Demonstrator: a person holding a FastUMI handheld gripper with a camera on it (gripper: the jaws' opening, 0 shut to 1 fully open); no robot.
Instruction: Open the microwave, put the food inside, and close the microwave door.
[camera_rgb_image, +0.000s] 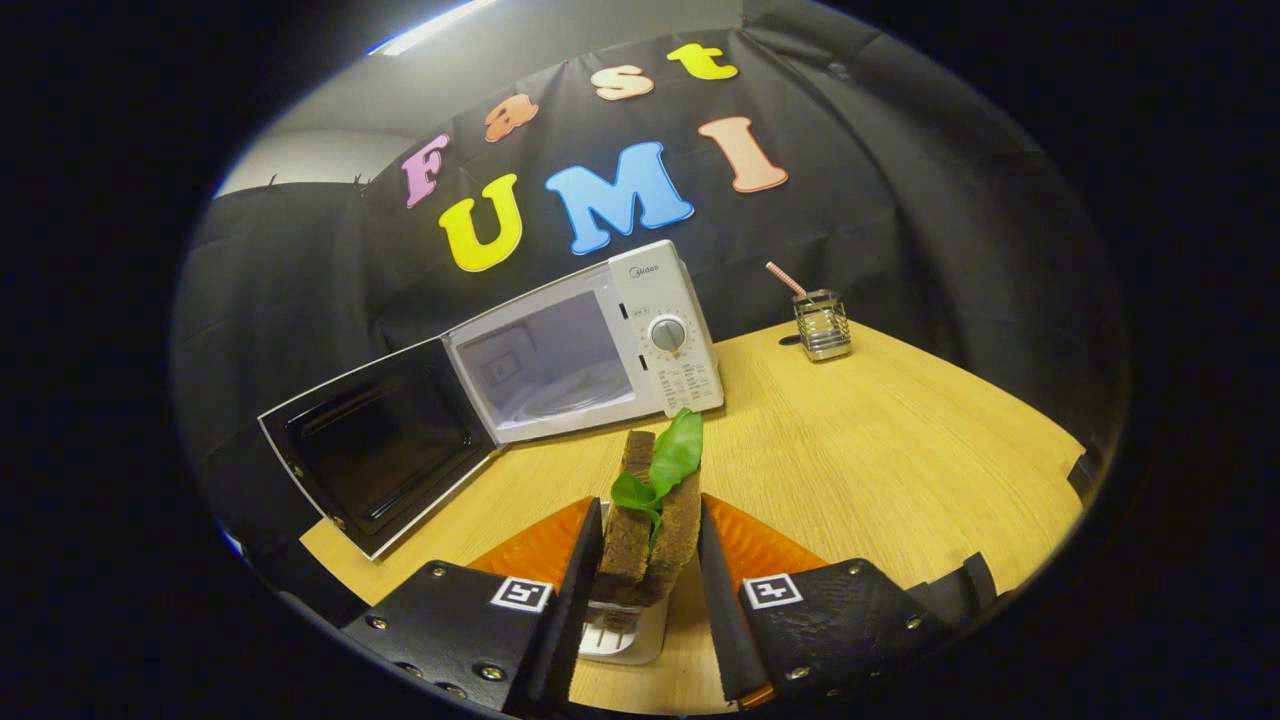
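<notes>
Gripper (650, 560): both fingers pressed against the sides of a brown-bread sandwich (648, 520) with a green leaf sticking out of its top; sandwich held upright between the fingers, raised above the tabletop. Orange plate (770, 545): directly beneath and behind the fingers, on a light wooden table (900, 440). Small white object at the base of the fingers under the sandwich, nature unclear. White microwave oven (600, 345): well beyond the fingers, on the table against the booth wall; its door (375, 450) swung fully open to the left, dark inner face showing, cavity exposed with turntable visible. Wire-mesh metal holder (822, 325) with one striped straw (786, 278): beyond the microwave, to its right.
</notes>
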